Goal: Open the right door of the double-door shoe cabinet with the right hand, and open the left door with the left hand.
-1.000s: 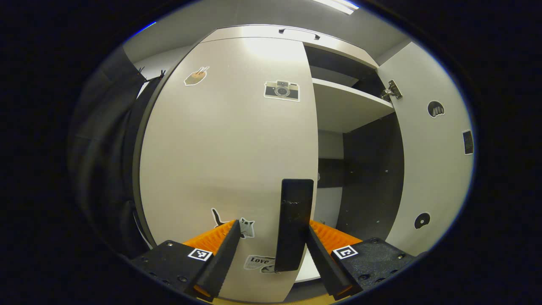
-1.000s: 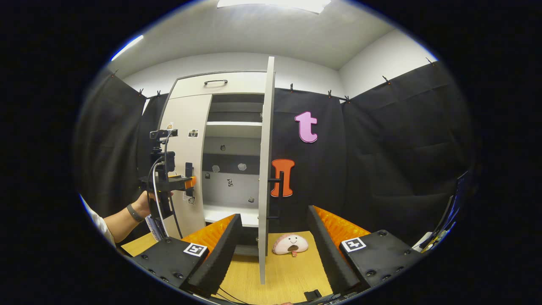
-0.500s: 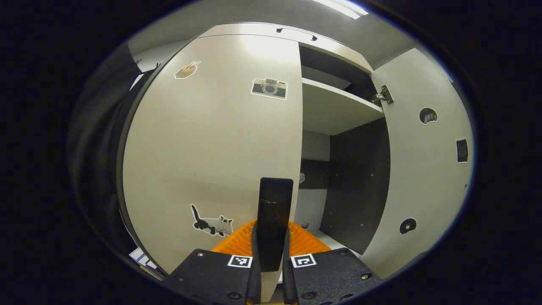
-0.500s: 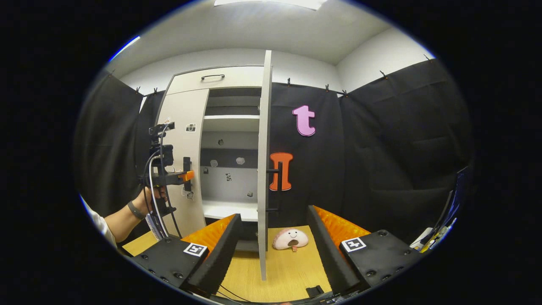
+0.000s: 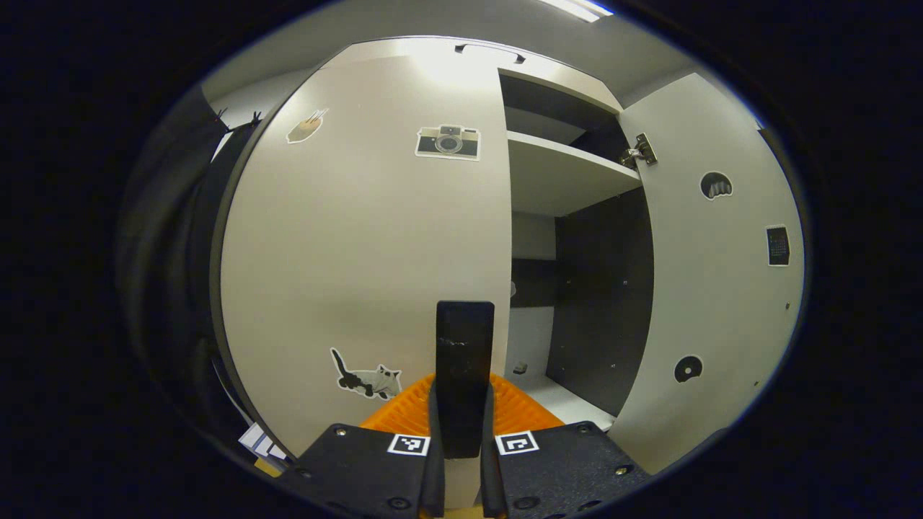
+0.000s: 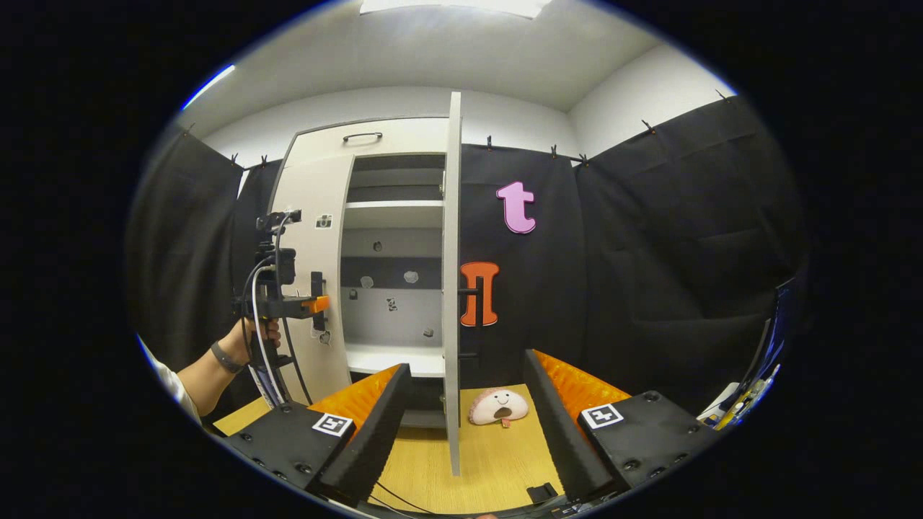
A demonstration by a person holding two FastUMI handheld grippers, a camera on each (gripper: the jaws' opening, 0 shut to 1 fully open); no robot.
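Note:
The pale shoe cabinet's left door point(image 5: 360, 238), with several stickers, stands close ahead in the left gripper view. My left gripper point(image 5: 461, 432) is shut on its black vertical handle point(image 5: 465, 360). The right door point(image 5: 710, 288) stands swung wide, showing a shelf point(image 5: 562, 173) and the dark interior. In the right gripper view the right door point(image 6: 453, 288) is edge-on with its handle point(image 6: 476, 317) on the far side. My right gripper point(image 6: 465, 425) is open below it, holding nothing. Farther left, a hand point(image 6: 252, 335) holds the left gripper point(image 6: 306, 305) at the left door point(image 6: 317, 238).
A pink plush toy point(image 6: 499, 407) lies on the wooden floor point(image 6: 497, 461) beside the open right door. Black cloth walls point(image 6: 649, 274) close in the booth on both sides. A top compartment with a handle point(image 6: 363, 136) sits above the doors.
A second ago the left gripper stood open around the left door's handle; it has since shut on it. The right gripper has barely moved and stays open.

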